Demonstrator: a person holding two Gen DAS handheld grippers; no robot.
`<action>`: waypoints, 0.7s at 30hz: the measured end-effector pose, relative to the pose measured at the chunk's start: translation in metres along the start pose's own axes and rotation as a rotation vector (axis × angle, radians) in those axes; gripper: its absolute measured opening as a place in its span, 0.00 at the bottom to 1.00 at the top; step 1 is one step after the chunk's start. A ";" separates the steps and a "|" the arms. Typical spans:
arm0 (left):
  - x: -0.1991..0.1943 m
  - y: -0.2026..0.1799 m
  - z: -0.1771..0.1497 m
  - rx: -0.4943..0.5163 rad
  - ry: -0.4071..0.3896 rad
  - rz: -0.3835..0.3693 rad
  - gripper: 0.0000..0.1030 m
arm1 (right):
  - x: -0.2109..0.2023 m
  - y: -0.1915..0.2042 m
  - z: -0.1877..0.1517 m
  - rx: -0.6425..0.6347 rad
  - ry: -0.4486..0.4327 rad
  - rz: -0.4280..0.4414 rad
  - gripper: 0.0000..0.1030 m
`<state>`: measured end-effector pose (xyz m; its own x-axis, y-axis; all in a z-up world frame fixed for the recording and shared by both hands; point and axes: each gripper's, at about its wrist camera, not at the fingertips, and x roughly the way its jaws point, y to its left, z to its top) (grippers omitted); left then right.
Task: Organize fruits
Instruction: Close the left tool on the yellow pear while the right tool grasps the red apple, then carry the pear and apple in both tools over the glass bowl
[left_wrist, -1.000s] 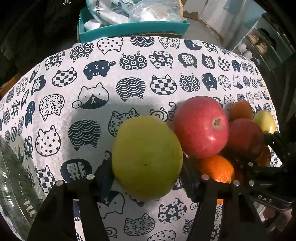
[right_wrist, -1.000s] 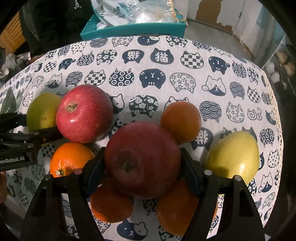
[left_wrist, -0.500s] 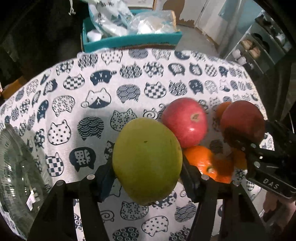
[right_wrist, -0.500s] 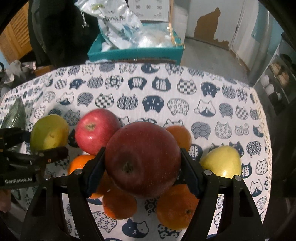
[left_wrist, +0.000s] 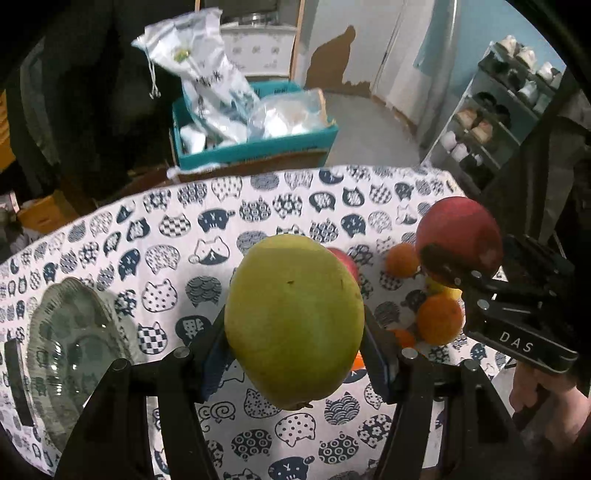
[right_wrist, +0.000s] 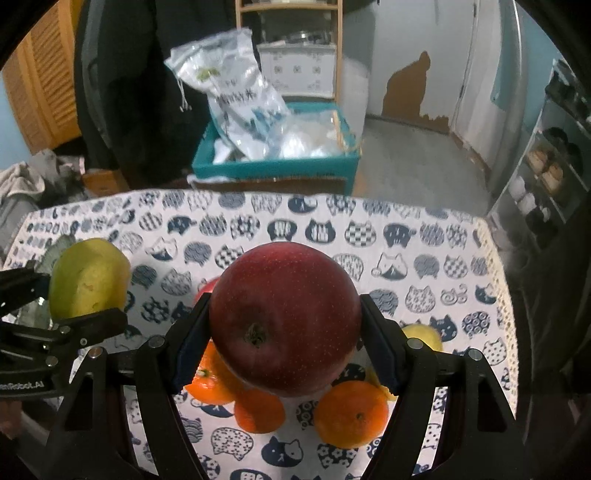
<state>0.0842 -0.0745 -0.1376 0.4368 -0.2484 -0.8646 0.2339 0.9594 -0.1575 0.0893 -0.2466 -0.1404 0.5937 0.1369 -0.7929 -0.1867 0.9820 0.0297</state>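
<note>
A table covered by a white cloth (right_wrist: 369, 229) printed with navy cat heads carries the fruit. Directly below the right-hand gripper lie three oranges (right_wrist: 351, 413) and a red apple (right_wrist: 205, 290), with a yellow pear (right_wrist: 424, 336) to its right. A clear glass bowl (left_wrist: 66, 332) sits left of the left-hand gripper.

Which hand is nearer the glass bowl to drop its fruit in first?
Left. The left gripper, clamped on the green pear, has the glass bowl right beside it; the right gripper with the red apple is farther away.
</note>
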 end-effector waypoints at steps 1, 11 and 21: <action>-0.004 -0.002 0.000 -0.001 -0.008 -0.001 0.63 | -0.004 0.001 0.001 -0.001 -0.009 0.002 0.73; -0.048 -0.003 0.003 0.003 -0.106 -0.009 0.63 | -0.046 0.014 0.013 -0.013 -0.104 0.022 0.73; -0.090 -0.004 0.003 0.015 -0.192 -0.029 0.63 | -0.085 0.026 0.024 -0.016 -0.182 0.057 0.73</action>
<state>0.0460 -0.0562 -0.0576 0.5872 -0.2986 -0.7523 0.2609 0.9497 -0.1732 0.0522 -0.2295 -0.0575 0.7134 0.2154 -0.6668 -0.2362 0.9698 0.0605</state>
